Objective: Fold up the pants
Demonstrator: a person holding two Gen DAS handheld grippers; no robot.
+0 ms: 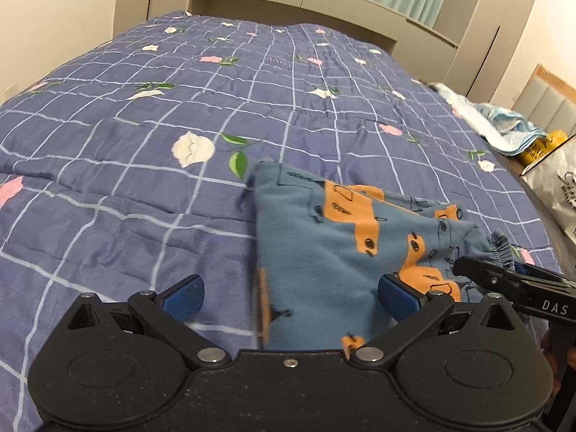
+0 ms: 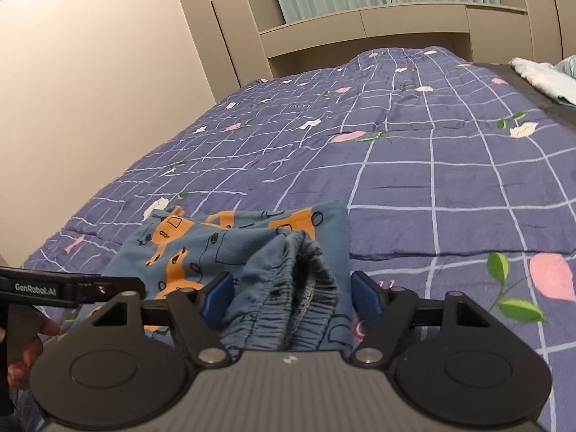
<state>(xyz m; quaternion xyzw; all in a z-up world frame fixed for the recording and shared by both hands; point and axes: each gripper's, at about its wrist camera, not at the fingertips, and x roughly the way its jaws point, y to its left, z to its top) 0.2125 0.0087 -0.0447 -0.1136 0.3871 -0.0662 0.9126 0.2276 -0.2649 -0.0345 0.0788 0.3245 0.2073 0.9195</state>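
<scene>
Both wide-spread, left gripper (image 1: 289, 293) and right gripper (image 2: 287, 297) over pants (image 1: 345, 248), near edge hidden.

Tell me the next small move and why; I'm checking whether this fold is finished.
Probably draw both open grippers, left gripper and right gripper, back off the pants: they lie folded compactly on the bedspread, with neither gripper clamping fabric.
</scene>
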